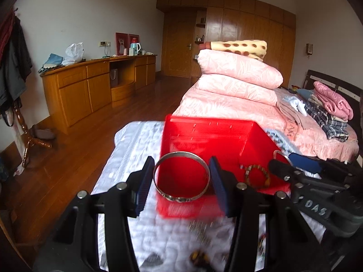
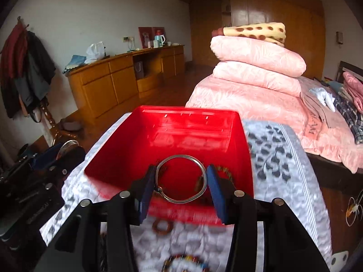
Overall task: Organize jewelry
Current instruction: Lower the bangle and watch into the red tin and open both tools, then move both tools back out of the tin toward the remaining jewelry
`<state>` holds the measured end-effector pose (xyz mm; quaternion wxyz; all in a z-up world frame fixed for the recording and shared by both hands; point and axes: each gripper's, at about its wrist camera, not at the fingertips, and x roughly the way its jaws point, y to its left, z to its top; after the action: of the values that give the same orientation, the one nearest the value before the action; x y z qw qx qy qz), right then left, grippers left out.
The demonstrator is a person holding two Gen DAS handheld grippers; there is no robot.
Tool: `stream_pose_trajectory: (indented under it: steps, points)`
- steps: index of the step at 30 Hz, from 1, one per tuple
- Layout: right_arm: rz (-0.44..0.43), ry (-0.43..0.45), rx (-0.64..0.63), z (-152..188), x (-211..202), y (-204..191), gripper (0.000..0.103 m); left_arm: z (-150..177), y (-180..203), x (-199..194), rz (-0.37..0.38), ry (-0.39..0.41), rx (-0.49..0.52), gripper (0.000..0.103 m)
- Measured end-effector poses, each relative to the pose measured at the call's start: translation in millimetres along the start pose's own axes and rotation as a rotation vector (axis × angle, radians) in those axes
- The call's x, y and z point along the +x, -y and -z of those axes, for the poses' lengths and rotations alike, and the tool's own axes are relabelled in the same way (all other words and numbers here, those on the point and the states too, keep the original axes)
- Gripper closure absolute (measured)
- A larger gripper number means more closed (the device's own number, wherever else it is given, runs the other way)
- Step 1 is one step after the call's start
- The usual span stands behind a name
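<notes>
pretty lived-in bedroom: white walls (image 1: 68, 11), shiny wood floor (image 1: 74, 158), long wooden sideboard (image 1: 90, 83), wardrobe wall (image 1: 249, 34), bed (image 1: 238, 108) stacked with pink quilts (image 1: 238, 72)

Red bin (image 2: 197, 133) is open on top, with bare floor at the back and a beaded bracelet (image 1: 257, 176) front right. Right tongs (image 1: 292, 170) crowd its right rim; loose jewelry (image 1: 200, 230) litters the quilt (image 2: 272, 158) in front.

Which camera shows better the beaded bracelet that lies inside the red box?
The left wrist view: the beaded bracelet lies unobstructed on the red box floor. In the right wrist view, the right tool hides most of it.
</notes>
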<state>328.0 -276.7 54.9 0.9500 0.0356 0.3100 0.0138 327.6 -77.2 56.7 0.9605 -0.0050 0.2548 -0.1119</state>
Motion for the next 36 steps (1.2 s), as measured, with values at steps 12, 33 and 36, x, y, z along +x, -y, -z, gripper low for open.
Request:
stream_pose_trajectory:
  steps: [12, 33, 36]
  points:
    - [0.028, -0.053, 0.048, -19, 58, 17, 0.057, -21, 7, 83, 0.002, -0.070, -0.023, 0.055]
    - [0.032, -0.055, 0.078, -12, 66, 24, 0.046, -6, 6, 101, -0.014, -0.107, -0.036, 0.026]
    - [0.008, -0.033, 0.094, -12, 64, 26, 0.046, -5, 6, 96, -0.016, -0.083, -0.035, 0.026]
